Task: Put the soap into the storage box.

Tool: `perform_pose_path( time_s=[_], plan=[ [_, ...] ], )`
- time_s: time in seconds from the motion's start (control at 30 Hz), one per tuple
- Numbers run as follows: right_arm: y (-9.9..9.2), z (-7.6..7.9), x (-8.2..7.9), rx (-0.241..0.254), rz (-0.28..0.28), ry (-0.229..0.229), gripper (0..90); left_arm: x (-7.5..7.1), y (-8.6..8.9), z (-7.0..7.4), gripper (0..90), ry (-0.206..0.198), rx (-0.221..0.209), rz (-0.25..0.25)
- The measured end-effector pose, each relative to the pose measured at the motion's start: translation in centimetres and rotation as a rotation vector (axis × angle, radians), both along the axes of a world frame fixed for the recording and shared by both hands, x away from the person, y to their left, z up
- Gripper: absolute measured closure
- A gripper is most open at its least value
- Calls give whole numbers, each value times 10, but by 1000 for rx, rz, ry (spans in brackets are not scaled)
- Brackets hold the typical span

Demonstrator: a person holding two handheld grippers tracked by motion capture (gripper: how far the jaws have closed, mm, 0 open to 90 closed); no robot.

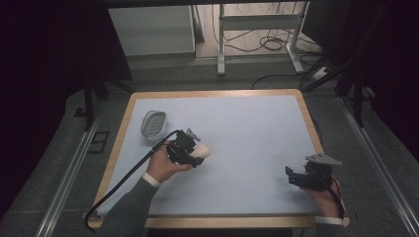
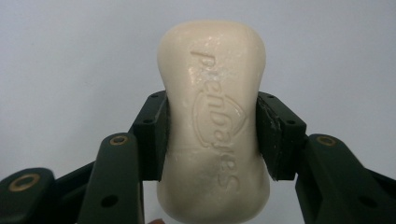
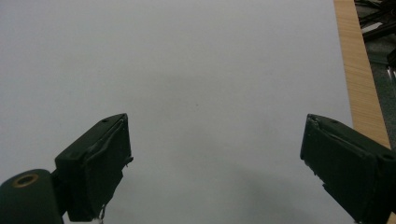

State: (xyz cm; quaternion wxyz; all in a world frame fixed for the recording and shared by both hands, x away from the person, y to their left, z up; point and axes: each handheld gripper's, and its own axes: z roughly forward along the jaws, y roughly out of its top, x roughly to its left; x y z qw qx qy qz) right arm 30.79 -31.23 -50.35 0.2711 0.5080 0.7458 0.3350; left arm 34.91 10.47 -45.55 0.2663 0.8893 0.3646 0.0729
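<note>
Pressing on both long sides of the soap (image 2: 215, 121), the left gripper (image 1: 190, 150) holds it over the mat (image 1: 247, 148), nearer the left edge than the right. Raised letters run along the soap; I cannot read them surely. The dish (image 1: 153, 123) sits near the far left corner. Middle of the mat is free. The right gripper (image 3: 215, 163), wide open and holding nothing, is near the right edge (image 3: 357, 70).

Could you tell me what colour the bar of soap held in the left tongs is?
The bar of soap is a pale cream, with lettering embossed in its face; it shows best in the left gripper view.
</note>
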Motion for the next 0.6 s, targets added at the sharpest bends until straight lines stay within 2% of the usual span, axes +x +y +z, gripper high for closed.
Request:
perform_pose_path(
  time_s=[0.6],
  plan=[
    [-4, 3, -1, 15, -10, -11, 86, 11, 16, 10, 495, -5, -12, 31]
  ],
)
